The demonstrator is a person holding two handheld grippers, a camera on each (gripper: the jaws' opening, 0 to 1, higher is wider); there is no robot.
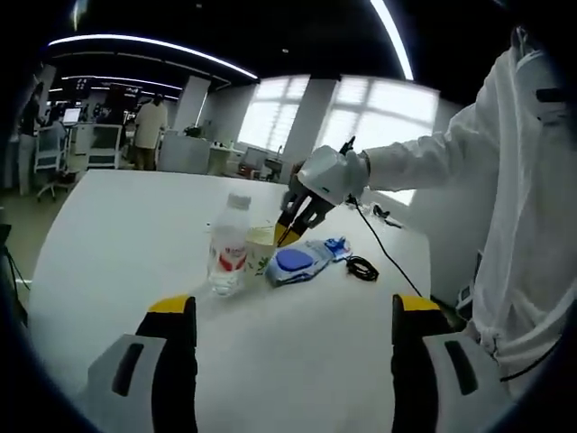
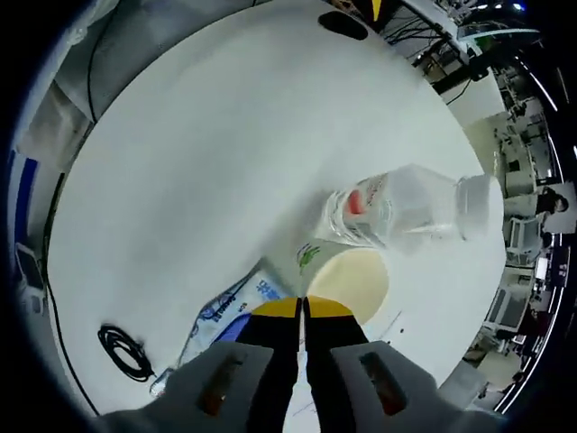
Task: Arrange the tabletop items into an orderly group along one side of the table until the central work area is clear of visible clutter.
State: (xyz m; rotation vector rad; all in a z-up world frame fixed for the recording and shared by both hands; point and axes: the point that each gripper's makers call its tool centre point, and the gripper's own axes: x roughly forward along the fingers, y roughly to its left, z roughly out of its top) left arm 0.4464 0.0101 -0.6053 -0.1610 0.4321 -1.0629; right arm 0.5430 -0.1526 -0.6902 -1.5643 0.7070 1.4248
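Entered at this moment: a white round-edged table (image 1: 117, 234), smooth and matte, on which a small cluster of items is gathered toward its far side. A clear plastic water bottle (image 1: 229, 245) with white cap and red label is recorded standing upright, its long axis vertical; just beside it, touching or nearly so, a pale cream paper cup (image 1: 261, 248) with a green leaf print, open mouth upward. Beside the cup a soft blue-and-white plastic packet (image 1: 296, 264) is laid flat and crumpled, and near it a coiled black cable (image 1: 361, 267). The right gripper (image 1: 287, 233), held by a white-sleeved person, is seen poised at the cup's rim; in the right gripper view its yellow-tipped jaws (image 2: 303, 309) are pressed together, with the rim of the cup (image 2: 353, 278) lying directly ahead of them and the bottle (image 2: 406, 209) beyond; whether the rim is pinched cannot be told. The left gripper (image 1: 293, 329) is held well back from the cluster, jaws spread wide on nothing, the bottle lying ahead and slightly left. The right gripper is judged the nearer for moving the cup.
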